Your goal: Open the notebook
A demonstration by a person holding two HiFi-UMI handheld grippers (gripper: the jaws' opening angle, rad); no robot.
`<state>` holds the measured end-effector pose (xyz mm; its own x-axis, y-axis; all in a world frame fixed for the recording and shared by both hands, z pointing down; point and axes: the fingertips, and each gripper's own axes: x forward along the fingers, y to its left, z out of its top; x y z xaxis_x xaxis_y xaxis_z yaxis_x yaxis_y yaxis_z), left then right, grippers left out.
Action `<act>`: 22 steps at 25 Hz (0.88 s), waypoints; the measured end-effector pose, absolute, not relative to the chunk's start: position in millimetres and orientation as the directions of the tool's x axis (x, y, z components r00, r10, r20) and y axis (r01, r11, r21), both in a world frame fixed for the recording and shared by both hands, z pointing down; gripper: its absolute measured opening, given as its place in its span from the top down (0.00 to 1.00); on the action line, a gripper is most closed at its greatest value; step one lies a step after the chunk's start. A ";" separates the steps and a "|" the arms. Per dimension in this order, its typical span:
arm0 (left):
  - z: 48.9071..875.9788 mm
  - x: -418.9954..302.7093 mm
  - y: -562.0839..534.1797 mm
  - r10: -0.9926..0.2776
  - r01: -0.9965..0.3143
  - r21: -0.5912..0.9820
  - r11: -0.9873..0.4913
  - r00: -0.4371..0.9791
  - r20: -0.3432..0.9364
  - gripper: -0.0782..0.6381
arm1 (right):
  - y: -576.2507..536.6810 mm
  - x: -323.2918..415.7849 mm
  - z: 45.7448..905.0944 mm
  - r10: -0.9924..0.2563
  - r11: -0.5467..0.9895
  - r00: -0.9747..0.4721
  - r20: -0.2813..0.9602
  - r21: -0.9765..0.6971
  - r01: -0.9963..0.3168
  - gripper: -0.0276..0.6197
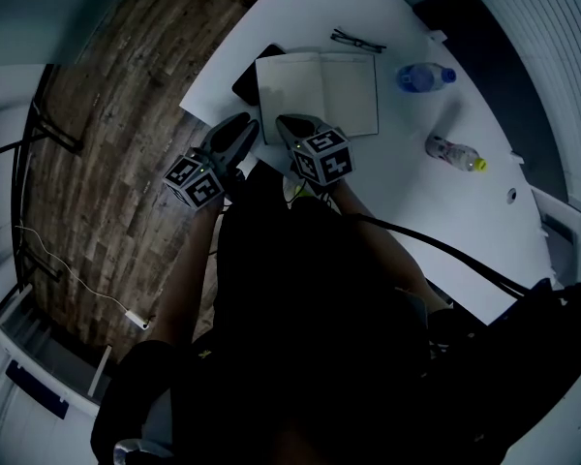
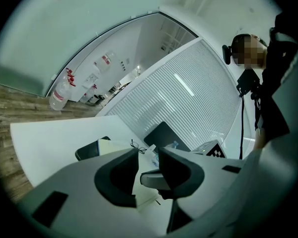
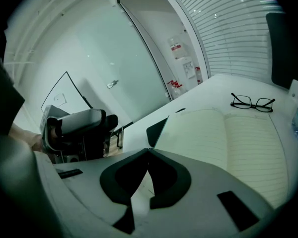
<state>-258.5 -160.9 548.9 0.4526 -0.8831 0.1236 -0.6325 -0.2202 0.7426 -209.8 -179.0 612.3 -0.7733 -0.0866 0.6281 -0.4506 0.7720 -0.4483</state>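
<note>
The notebook lies open on the white table, cream pages up, with its black cover showing at the left edge. In the right gripper view its lined pages spread out just past my jaws. My right gripper sits at the notebook's near left corner, its tips closed together with nothing seen between them. My left gripper hovers just left of it, off the table's edge, its jaws apart and empty. The notebook lies beyond them.
Black-framed glasses lie just beyond the notebook. A bottle with a blue label and a clear bottle with a yellow cap lie to the right. Wooden floor is at the left, past the table edge.
</note>
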 end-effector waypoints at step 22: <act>480.0 -173.7 -161.2 -0.853 -0.743 0.549 -0.382 0.512 0.099 0.71 | -184.2 -155.9 493.9 -0.184 0.867 -0.886 0.426 -0.354 -0.350 0.92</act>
